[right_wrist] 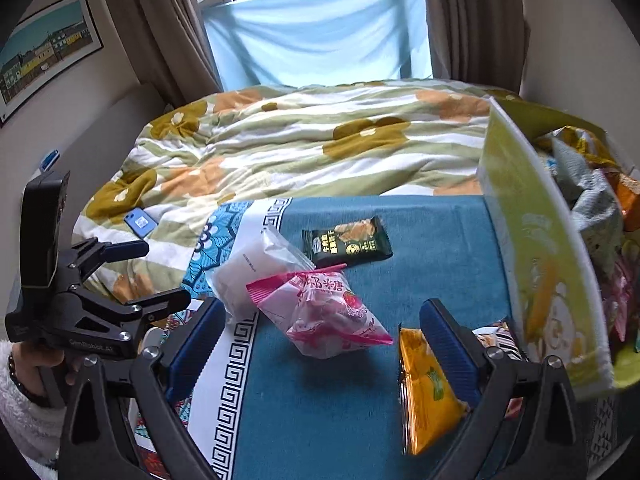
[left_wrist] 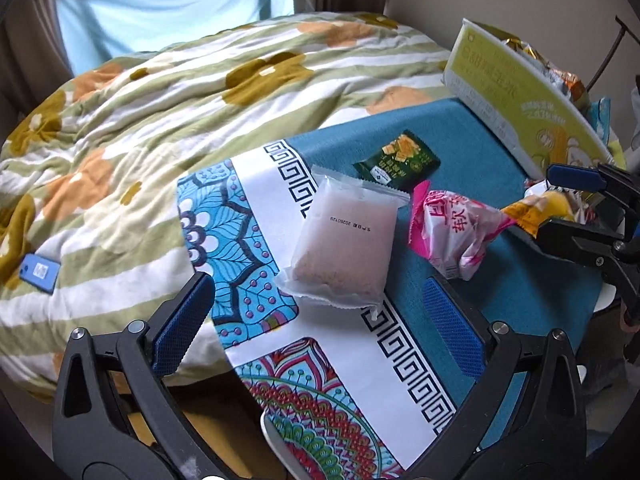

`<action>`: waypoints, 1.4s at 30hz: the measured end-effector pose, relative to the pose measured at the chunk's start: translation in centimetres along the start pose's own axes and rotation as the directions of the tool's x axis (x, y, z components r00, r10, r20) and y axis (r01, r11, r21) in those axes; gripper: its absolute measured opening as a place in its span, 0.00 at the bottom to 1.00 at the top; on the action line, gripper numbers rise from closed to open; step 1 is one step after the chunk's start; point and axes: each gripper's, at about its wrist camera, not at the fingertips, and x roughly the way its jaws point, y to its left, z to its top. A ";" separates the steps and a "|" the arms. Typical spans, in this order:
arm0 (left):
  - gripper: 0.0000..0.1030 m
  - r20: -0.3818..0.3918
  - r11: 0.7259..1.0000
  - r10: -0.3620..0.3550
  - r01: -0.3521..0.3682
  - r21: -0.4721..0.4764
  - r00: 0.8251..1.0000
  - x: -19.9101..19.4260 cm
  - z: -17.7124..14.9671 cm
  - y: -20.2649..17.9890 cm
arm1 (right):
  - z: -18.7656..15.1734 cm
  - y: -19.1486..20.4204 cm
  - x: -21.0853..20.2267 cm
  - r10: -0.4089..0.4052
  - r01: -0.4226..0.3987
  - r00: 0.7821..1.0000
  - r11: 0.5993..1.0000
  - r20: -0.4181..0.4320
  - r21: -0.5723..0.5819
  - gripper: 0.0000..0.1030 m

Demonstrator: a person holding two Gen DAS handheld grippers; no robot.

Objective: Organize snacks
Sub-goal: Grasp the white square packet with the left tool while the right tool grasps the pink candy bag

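Observation:
On the blue patterned cloth lie a clear pale snack bag, a pink-and-white candy bag, a dark green cracker pack and an orange snack pack. My left gripper is open, hovering just before the clear bag. My right gripper is open; the orange pack lies against its right finger. A yellow-green box with several snacks stands at the right.
A floral duvet covers the bed beyond the cloth. A blue phone-like item lies on the duvet at left. A window with a light blue sheet and curtains is behind. The cloth's left edge overhangs the duvet.

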 end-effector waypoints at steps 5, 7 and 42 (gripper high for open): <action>0.99 -0.055 0.994 -0.018 0.024 0.109 0.998 4.3 0.5 -1.1 | 0.1 -0.8 5.1 0.042 -0.048 0.990 0.998 -0.136 -0.045 0.94; 0.97 -0.074 0.988 -0.013 0.024 0.151 0.997 5.7 0.8 -1.6 | 0.2 -1.4 6.2 0.065 -0.072 0.984 0.997 -0.167 -0.033 0.94; 0.58 -0.168 0.999 0.004 -0.010 -0.033 0.986 6.2 -0.3 0.8 | 0.7 -0.2 11.0 0.072 -0.104 0.941 0.991 -0.331 -0.081 0.59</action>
